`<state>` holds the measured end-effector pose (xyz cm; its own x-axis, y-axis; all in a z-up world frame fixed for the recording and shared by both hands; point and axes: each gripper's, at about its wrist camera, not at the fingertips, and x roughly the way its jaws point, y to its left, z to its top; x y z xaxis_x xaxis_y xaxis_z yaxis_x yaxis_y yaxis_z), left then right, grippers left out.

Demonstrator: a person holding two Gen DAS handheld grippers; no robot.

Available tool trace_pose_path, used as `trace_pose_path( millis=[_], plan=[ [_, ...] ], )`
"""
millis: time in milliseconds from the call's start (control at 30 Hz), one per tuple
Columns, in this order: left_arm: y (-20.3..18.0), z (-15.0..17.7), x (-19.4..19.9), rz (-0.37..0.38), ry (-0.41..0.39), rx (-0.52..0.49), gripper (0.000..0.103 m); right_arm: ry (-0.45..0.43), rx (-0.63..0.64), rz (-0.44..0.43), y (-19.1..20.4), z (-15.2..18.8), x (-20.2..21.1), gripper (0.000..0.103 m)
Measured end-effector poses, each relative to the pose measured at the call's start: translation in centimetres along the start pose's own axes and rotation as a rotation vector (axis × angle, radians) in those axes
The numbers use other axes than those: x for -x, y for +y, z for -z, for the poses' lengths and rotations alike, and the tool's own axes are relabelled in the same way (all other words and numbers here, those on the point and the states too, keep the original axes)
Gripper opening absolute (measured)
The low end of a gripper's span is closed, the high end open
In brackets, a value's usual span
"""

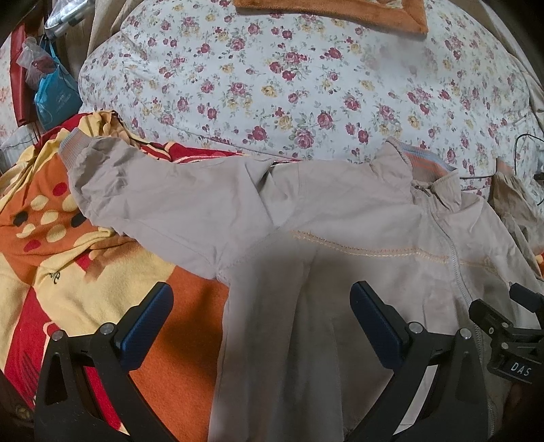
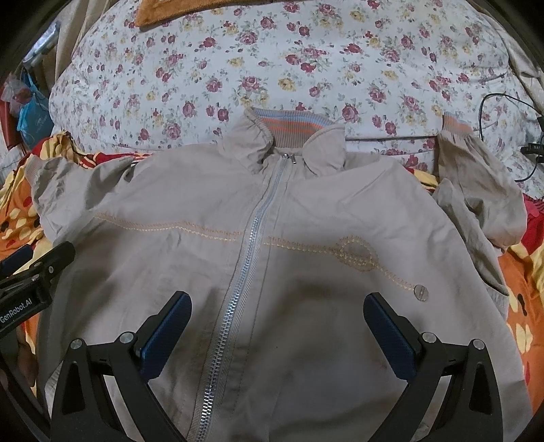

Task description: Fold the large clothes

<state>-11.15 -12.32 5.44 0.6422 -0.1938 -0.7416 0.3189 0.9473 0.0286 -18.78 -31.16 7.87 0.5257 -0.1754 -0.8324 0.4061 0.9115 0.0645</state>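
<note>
A beige zip-up jacket [image 2: 306, 210] lies front up and spread flat on a bed, its striped knit collar [image 2: 289, 131] toward the far side and its zipper [image 2: 251, 244] closed. Its left sleeve [image 1: 163, 197] stretches out to the left with the ribbed cuff [image 1: 73, 144] at the end. The right sleeve [image 2: 482, 183] lies bent at the far right. My left gripper [image 1: 261, 306] hovers open over the jacket's left side seam, holding nothing. Over the lower chest, astride the zipper, my right gripper [image 2: 277, 318] is open too and holds nothing.
The jacket rests on an orange, red and yellow blanket [image 1: 68, 244]. Behind it lies a floral quilt [image 2: 272, 68] with an orange towel [image 1: 340, 13] on top. A blue bag [image 1: 54, 95] hangs at the far left; a black cable [image 2: 510, 119] runs at the right.
</note>
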Motion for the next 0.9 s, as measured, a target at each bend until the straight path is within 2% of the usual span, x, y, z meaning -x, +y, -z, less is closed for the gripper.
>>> trace_pose_path(
  millis=[900],
  plan=[
    [-0.25, -0.06, -0.35, -0.008, 0.003, 0.000, 0.103, 0.012, 0.011, 0.001, 0.09, 0.01, -0.08, 0.102]
  ],
)
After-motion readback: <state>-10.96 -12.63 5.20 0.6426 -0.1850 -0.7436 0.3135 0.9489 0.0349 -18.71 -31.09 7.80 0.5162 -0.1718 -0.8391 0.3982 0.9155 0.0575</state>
